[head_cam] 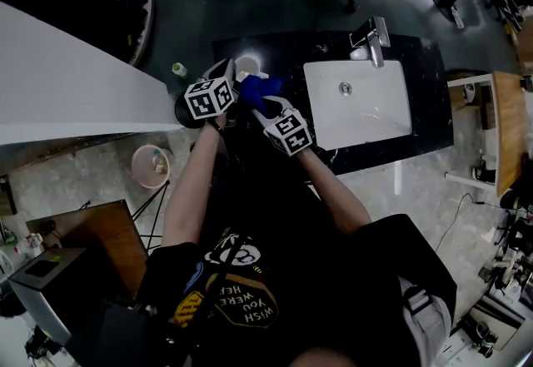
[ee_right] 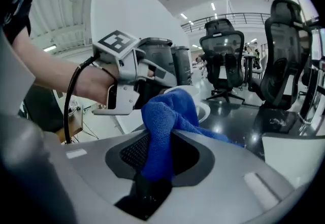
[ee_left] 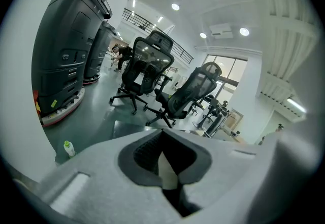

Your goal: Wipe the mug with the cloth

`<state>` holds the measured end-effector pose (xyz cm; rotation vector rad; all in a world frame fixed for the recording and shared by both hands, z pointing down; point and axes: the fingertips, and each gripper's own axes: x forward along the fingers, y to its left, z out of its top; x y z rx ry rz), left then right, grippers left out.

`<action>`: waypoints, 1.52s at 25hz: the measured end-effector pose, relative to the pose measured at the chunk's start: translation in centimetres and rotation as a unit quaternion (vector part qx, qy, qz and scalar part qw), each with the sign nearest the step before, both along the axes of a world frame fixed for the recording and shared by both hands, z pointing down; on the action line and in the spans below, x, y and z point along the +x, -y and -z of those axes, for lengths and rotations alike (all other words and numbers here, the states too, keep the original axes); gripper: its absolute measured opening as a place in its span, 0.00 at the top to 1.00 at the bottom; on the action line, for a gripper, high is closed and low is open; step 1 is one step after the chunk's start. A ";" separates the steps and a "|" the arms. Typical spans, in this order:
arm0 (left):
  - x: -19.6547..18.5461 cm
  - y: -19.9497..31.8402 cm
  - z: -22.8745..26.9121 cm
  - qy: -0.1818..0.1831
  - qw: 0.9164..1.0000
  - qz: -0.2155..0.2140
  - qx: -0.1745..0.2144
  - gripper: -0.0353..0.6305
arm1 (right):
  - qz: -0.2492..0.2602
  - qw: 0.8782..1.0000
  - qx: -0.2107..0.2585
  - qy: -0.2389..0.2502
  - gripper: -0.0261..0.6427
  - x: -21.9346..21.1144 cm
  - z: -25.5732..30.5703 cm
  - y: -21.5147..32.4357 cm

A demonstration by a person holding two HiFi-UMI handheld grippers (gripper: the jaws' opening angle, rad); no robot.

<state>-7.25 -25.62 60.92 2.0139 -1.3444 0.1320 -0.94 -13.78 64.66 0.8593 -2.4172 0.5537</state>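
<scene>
Left gripper: fingers pinch the wall of the white mug at the left end of the black worktop, beside the sink. Whether it is lifted or resting is unclear.

Right gripper: fingers clamp a bunched blue cloth, just beside the mug's rim; contact uncertain.

Judgement: both items are in hand and wiping is at or near its start. The mug's surfaces are left to rub.

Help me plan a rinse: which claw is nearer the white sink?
Right. The right claw, clamping the blue cloth, sits just left of the sink in the head view; the left claw, on the mug, is farther left, past the cloth.
</scene>
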 end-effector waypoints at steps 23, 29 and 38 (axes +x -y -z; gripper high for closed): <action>0.1 -1.8 0.1 -0.016 1.000 0.006 0.000 0.94 | -0.131 0.982 0.111 0.074 0.81 4.2 8.6 8.2; 0.1 -2.2 0.1 -0.021 1.000 0.018 0.000 0.94 | -0.053 0.998 0.027 0.007 0.81 1.4 2.7 2.9; 0.1 -2.2 0.2 -0.021 1.000 0.006 0.002 0.94 | -0.106 0.987 0.078 0.092 0.81 4.3 7.9 6.2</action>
